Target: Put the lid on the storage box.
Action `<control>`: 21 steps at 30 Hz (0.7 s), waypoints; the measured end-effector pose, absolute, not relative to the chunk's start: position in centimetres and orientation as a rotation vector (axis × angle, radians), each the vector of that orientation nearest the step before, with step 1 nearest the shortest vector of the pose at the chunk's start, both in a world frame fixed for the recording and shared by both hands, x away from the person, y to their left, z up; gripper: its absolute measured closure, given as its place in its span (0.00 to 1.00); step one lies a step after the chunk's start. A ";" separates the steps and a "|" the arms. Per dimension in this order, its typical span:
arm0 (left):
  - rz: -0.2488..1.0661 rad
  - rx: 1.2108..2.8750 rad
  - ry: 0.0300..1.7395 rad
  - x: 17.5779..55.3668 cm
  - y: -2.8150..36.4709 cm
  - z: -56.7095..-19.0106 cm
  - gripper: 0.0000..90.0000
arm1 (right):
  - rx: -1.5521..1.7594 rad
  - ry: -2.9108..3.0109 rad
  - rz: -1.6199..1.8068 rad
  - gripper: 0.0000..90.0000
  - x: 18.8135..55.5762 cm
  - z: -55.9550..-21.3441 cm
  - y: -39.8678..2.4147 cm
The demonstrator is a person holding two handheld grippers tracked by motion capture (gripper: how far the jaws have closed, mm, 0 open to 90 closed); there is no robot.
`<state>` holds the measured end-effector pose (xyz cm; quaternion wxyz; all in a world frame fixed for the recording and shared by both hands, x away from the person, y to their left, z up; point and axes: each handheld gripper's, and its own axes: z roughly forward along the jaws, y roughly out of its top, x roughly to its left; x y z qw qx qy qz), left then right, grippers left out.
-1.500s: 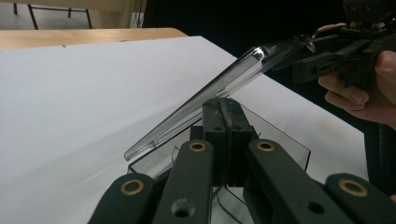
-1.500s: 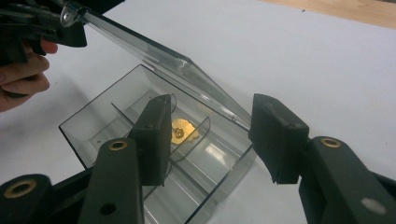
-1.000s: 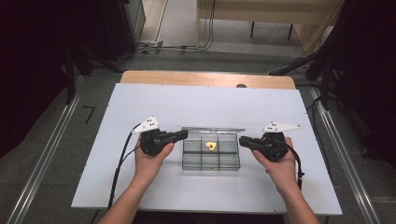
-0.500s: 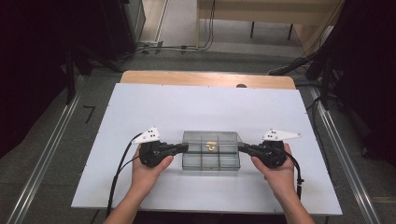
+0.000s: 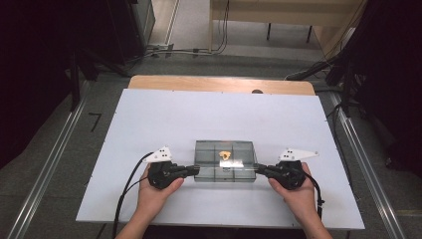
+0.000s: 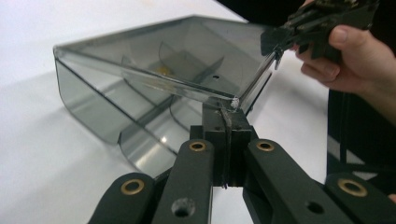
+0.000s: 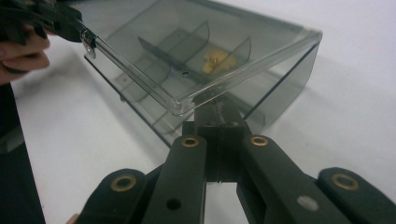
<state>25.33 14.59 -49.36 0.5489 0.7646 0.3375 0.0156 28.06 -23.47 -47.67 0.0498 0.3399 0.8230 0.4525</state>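
A smoky clear box with inner dividers sits on the white table, with a small yellow piece in a rear compartment. Its clear lid is tilted a little above the box. My left gripper is shut, its tips under the lid's near left corner. My right gripper is shut too, its tips touching the near right corner. In the left gripper view my own jaws meet at that corner and the other gripper shows at the far corner. The right gripper view shows my jaws and the yellow piece.
The white table top spreads wide around the box, with a wooden strip at its far edge. Black cables trail from the grippers toward the near edge. Metal rails run along the floor on both sides.
Both hands have come down and toward the near edge. The lid, raised well above the box a second ago, has sunk almost flat over it.
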 end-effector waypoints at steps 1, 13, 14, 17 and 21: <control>0.035 1.812 0.801 25.2 14.7 -49.4 1.00 | 1.031 2.515 1.369 0.98 28.0 -47.8 -23.4; 0.026 1.877 0.830 24.9 15.4 -50.0 1.00 | 1.012 2.538 1.342 0.98 27.0 -48.1 -23.2; 0.026 1.883 0.832 24.8 15.4 -50.0 1.00 | 1.008 2.540 1.343 0.98 27.0 -48.1 -23.3; 0.024 1.903 0.831 24.6 15.5 -50.2 1.00 | 1.009 2.544 1.350 0.98 26.7 -48.1 -23.7; 0.021 1.901 0.838 24.3 15.9 -50.3 1.00 | 1.029 2.546 1.305 0.98 26.5 -48.4 -24.3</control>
